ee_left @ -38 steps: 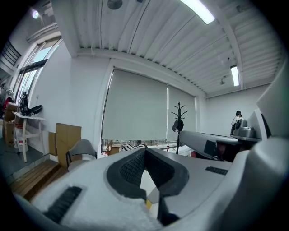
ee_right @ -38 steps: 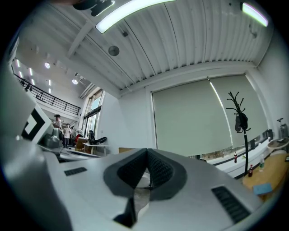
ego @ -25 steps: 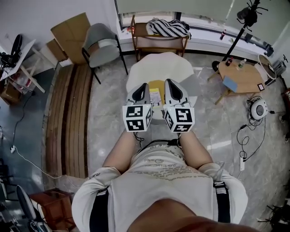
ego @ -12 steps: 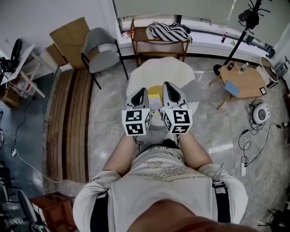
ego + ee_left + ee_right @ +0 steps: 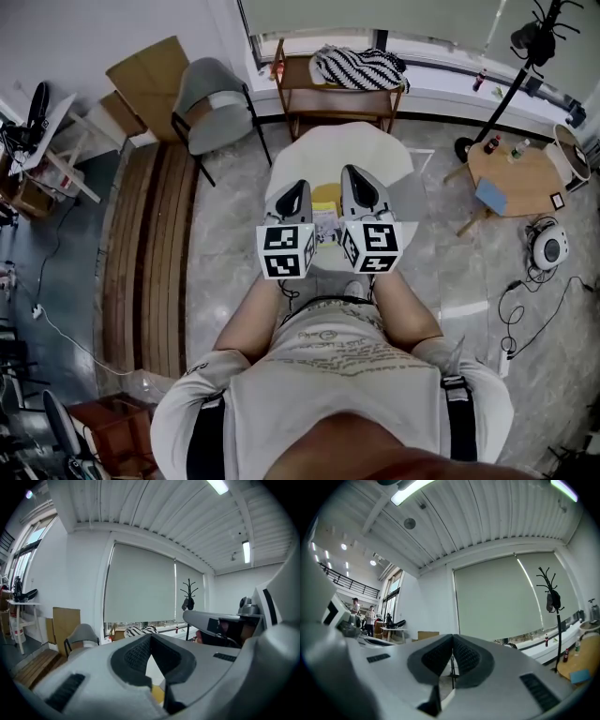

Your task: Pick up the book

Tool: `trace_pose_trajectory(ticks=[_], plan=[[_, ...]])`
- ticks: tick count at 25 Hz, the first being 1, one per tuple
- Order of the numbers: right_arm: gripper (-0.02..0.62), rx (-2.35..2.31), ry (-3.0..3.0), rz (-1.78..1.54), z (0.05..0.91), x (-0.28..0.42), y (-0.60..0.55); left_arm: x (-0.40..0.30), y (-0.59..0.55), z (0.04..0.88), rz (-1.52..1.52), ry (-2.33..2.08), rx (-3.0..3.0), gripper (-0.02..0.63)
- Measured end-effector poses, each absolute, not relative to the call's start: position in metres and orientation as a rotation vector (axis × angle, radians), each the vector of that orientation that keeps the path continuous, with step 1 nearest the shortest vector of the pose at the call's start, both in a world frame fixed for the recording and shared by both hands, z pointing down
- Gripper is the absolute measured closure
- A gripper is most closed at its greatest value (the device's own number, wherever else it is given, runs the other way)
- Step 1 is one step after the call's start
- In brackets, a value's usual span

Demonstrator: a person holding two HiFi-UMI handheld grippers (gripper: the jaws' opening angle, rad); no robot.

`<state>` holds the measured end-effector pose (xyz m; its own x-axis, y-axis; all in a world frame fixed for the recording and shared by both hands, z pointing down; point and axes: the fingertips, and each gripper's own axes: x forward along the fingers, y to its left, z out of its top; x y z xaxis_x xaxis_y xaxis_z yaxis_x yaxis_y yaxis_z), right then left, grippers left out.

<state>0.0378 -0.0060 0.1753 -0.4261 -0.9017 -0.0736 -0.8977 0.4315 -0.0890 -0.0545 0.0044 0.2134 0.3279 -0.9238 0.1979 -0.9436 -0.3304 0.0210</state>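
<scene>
A yellow book (image 5: 325, 201) lies on a round white table (image 5: 328, 145) in the head view, partly hidden between my two grippers. My left gripper (image 5: 298, 186) hangs over the book's left side, and my right gripper (image 5: 352, 172) over its right side; both point forward over the table. In the left gripper view the left gripper (image 5: 150, 637) has its pads meeting at the tips with nothing between them, and a sliver of the yellow book (image 5: 158, 693) shows below. The right gripper (image 5: 453, 649) is likewise shut and empty.
A grey chair (image 5: 211, 98) stands at the table's far left. Behind the table is a wooden bench (image 5: 328, 89) with a striped cloth (image 5: 361, 67). A small wooden side table (image 5: 516, 173) and floor cables (image 5: 511, 300) lie to the right, and wooden planks (image 5: 150, 244) to the left.
Both grippers and the person have moved forward toward the white table, which now lies closer under the grippers. The jaws stayed shut.
</scene>
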Motion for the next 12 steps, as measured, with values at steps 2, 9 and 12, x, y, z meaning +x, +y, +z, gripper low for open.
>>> trace_pose_trajectory(ticks=[2,9,12], plan=[[0.568,-1.61,2.568,-0.058,0.175,0.042,-0.018,-0.05,-0.006,0.214,0.236,-1.74,2.443,0.589],[0.568,-1.593,2.577,-0.097,0.184,0.059,-0.053,-0.033,-0.041,0.22,0.267,-1.748,2.42,0.589],[0.568,-1.589,2.572,-0.134,0.191,0.072,-0.067,-0.019,-0.054,0.225,0.299,-1.745,2.421,0.589]])
